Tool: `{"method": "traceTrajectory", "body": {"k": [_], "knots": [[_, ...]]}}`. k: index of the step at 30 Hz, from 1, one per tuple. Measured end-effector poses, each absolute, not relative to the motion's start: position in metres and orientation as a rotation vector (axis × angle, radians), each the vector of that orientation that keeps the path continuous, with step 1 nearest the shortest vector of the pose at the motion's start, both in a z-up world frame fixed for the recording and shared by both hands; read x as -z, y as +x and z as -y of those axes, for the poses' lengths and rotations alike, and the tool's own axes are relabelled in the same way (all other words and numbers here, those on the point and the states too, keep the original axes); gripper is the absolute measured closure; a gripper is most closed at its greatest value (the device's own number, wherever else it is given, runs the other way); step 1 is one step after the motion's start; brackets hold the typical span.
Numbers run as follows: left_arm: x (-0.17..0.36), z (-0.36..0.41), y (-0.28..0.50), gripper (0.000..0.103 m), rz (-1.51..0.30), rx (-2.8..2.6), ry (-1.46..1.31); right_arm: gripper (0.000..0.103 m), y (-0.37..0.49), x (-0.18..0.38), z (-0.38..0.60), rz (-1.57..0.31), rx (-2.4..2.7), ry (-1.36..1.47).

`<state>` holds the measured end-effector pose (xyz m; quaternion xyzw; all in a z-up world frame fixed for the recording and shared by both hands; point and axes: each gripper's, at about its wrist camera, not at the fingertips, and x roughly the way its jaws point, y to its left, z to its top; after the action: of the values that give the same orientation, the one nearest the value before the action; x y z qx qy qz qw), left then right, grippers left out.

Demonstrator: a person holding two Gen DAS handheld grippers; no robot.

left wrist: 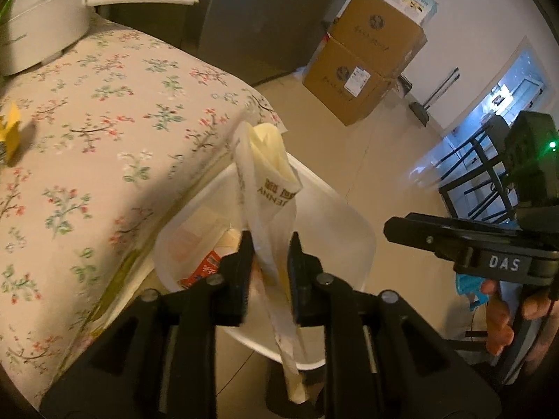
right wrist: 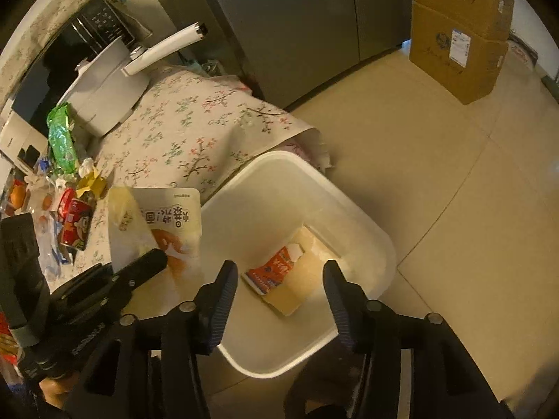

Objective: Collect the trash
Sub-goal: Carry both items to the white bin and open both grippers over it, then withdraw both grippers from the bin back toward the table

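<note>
Right gripper point(right wrist: 276, 300) hangs spread and empty above the white bin point(right wrist: 380, 241) beside the floral table point(right wrist: 181, 125), an orange carton point(right wrist: 274, 270) lying inside, while the left gripper point(left wrist: 270, 262) brackets a white wrapper point(left wrist: 269, 188) over that bin, seemingly for dropping.

Left claw point(left wrist: 270, 244) narrow, right claw point(right wrist: 279, 279) wide.

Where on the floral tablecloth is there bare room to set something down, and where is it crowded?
Bare: the floral tablecloth between the white pot and the corner above the white bin. Crowded: the far-left end, around the green packet, yellow wrapper and red can.
</note>
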<state>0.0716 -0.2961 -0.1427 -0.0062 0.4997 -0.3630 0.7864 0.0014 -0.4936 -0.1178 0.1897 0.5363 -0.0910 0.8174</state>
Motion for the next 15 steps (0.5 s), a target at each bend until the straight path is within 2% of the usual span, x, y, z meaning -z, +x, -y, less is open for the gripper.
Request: {"method": "traceTrajectory", "body": {"k": [2, 6, 7, 13, 15], "knots": [[0.143, 0.301, 0.071, 0.069, -1.077, 0.772, 0.012, 0.047, 0.001, 0.118, 0.497, -1.147, 0.213, 0.386], [0.138, 0.297, 0.071, 0.04, -1.07, 0.738, 0.03, 0.046, 0.0, 0.117, 0.504, -1.143, 0.233, 0.388], [0.137, 0.294, 0.072, 0.036, -1.067, 0.73, 0.031, 0.045, 0.0, 0.115, 0.506, -1.138, 0.235, 0.391], [0.122, 0.269, 0.073, 0.023, -1.04, 0.653, 0.054, 0.041, 0.003, 0.101, 0.499, -1.091, 0.227, 0.386], [0.116, 0.259, 0.074, 0.021, -1.029, 0.628, 0.053, 0.036, 0.005, 0.094, 0.494, -1.073, 0.215, 0.381]]}}
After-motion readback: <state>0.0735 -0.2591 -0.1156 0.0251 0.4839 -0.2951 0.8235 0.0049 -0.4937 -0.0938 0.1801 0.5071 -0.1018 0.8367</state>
